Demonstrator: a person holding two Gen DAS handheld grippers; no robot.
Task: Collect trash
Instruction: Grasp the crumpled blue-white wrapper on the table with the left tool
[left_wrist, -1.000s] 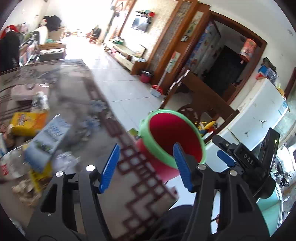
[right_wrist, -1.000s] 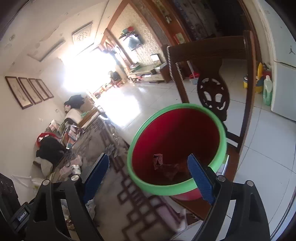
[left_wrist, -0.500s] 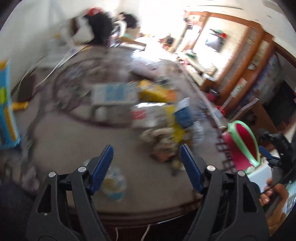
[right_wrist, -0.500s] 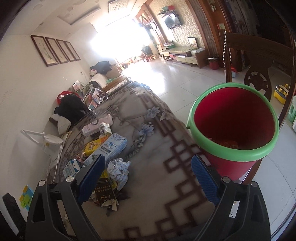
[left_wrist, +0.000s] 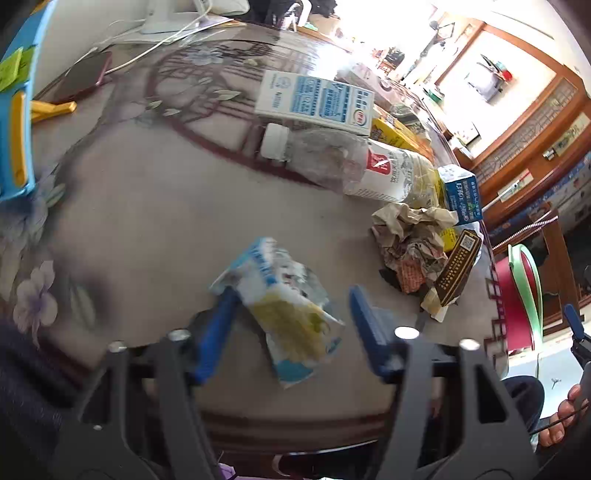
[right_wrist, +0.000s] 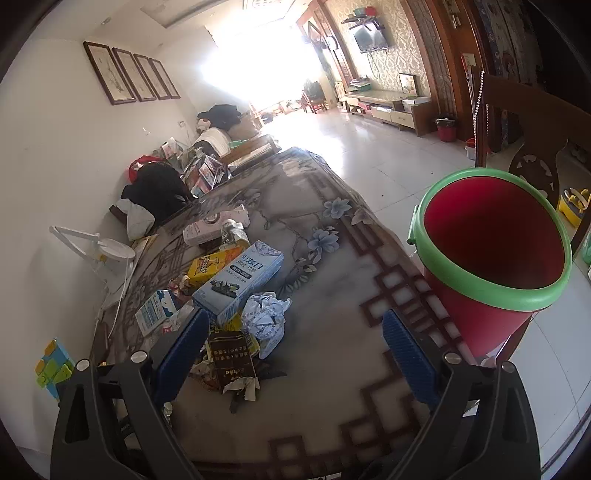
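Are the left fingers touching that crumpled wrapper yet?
Cannot tell. In the left wrist view the closing left gripper straddles the wrapper: its left finger overlaps the wrapper's edge, motion blur hides contact; the right finger is clearly apart.

Trash pile (right_wrist: 229, 295) on table (right_wrist: 332, 369), bucket (right_wrist: 491, 251) right at edge

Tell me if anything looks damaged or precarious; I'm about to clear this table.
The red bin sits at the table's corner and leans. A plastic bottle lies on its side. The flattened blue-and-yellow carton lies between the left gripper's closing jaws.
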